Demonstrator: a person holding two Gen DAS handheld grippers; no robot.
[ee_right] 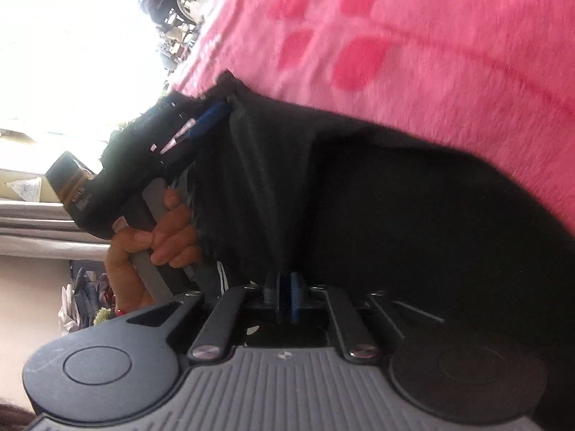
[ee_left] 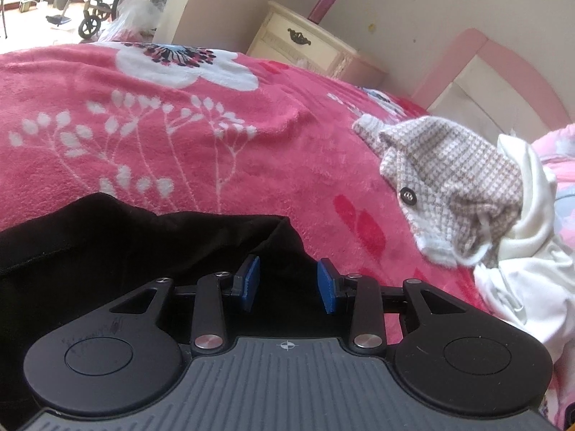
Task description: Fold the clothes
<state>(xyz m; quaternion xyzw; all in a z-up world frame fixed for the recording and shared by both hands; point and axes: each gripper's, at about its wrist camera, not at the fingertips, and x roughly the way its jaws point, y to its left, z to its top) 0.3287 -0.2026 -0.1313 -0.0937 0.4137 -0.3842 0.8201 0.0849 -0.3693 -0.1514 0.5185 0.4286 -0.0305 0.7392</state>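
Note:
A black garment [ee_left: 107, 244] lies on a pink flowered blanket [ee_left: 215, 143]. My left gripper [ee_left: 287, 282] sits at its right edge. Its blue pads [ee_left: 248, 283] stand partly apart with a thick bunch of black cloth between them. In the right wrist view the left gripper [ee_right: 215, 113], held by a hand [ee_right: 161, 237], has the black garment [ee_right: 395, 197] pulled into folds from its tips. My right gripper [ee_right: 287, 287] has its pads almost together, pinching an edge of the same black cloth.
A checked garment with a dark button [ee_left: 456, 183] and a white garment [ee_left: 532, 269] lie heaped at the blanket's right. Behind stand a cream nightstand [ee_left: 305, 39] and a pink headboard [ee_left: 503, 61]. A wheelchair [ee_left: 104, 3] is far back left.

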